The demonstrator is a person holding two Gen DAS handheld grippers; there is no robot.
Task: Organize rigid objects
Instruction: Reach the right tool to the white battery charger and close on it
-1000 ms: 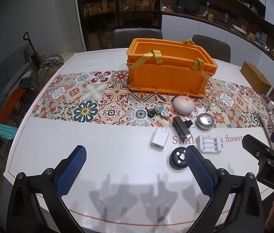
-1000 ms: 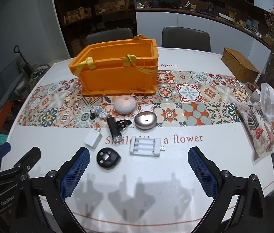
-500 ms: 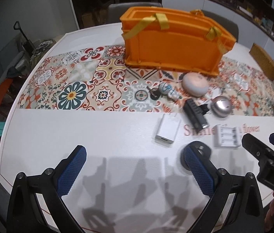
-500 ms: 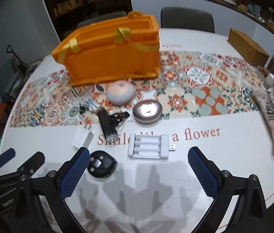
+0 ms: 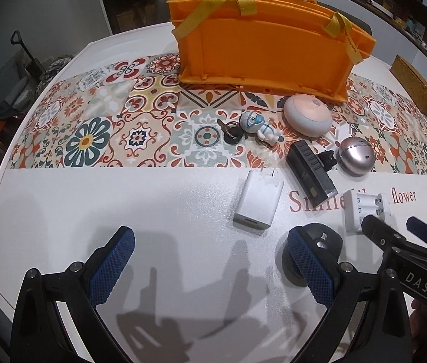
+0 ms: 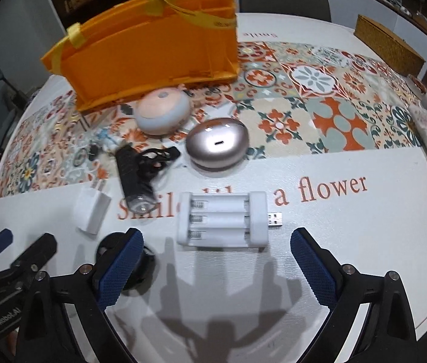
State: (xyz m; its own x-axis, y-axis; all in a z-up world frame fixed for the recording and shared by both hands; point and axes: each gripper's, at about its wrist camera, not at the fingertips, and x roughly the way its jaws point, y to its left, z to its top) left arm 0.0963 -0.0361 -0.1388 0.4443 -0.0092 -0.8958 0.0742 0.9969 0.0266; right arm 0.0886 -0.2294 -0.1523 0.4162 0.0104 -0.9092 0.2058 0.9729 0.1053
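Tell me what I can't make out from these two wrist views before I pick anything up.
- Orange crate interior: both views, hidden by its own near wall.
- Black round puck: left view, half covered by the left gripper's fingers; right view, by the right gripper's.
- White battery charger: left view, near end behind the right gripper.
- Keyring figurine: right view, blurred.

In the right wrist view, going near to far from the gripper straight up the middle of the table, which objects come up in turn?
White battery charger → metallic oval case → round pink-topped gadget → orange crate. The black flashlight off to the left overlaps these in depth, so it is left out.
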